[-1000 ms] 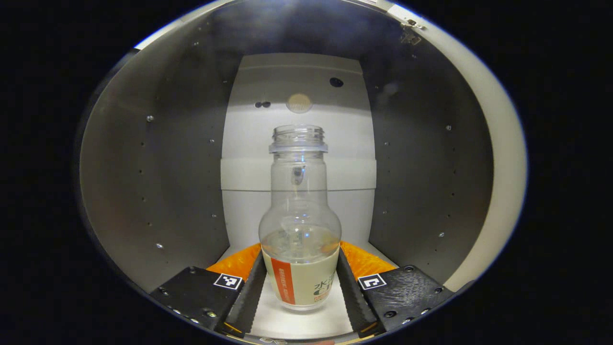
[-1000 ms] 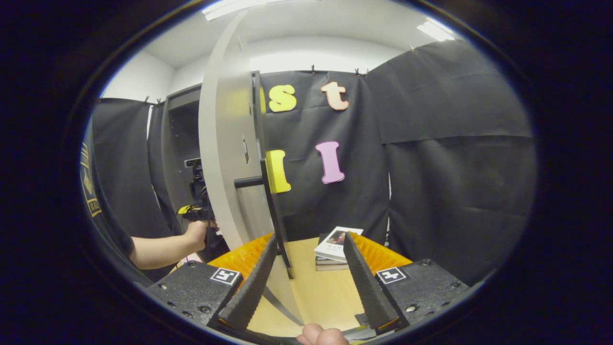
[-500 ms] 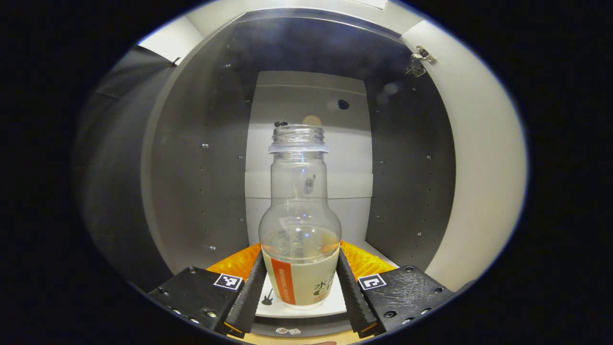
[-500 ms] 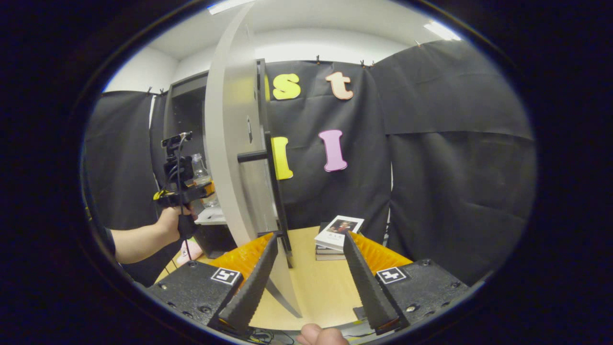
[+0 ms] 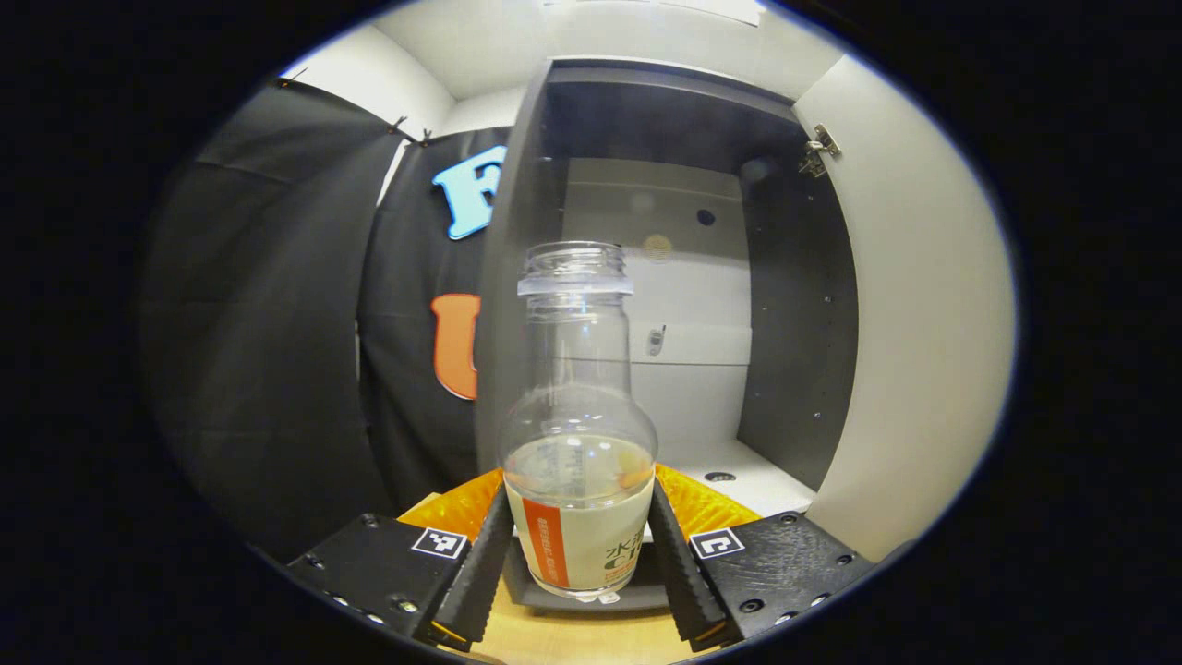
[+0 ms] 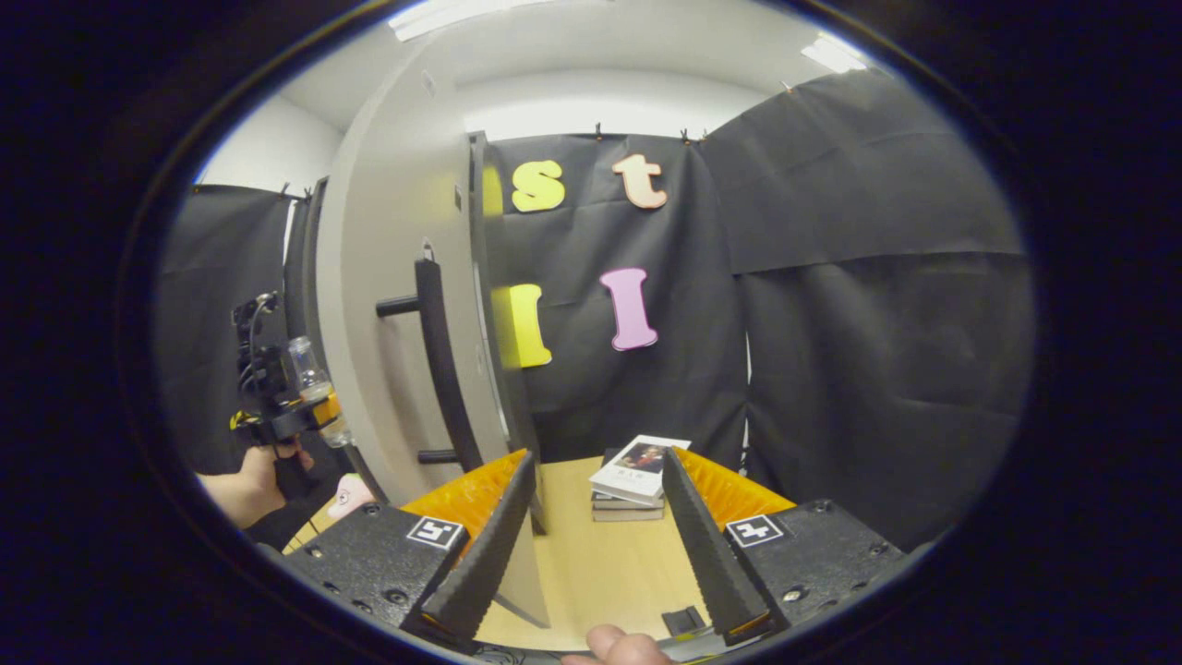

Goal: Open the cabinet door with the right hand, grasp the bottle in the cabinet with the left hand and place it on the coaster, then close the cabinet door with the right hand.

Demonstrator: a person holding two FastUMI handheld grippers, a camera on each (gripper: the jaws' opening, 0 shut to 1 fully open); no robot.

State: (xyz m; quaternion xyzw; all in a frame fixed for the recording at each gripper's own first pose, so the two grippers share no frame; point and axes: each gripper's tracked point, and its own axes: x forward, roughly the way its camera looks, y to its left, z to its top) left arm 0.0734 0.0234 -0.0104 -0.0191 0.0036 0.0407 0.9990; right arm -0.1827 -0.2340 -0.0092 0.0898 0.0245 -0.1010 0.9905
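Bottle (image 5: 577, 434) sits upright between my left gripper's (image 5: 580, 554) fingers — both press its labelled lower body — held in front of the open cabinet (image 5: 693, 305) (above the surface's near edge). My right gripper (image 6: 598, 545) hangs with fingers spread, grasping nothing, beside the cabinet door (image 6: 388, 314) — books (image 6: 637, 476) beyond.

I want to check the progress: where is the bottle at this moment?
The bottle is between the left gripper fingers, outside and in front of the open cabinet. In the right gripper view it is at far left, beside the door.
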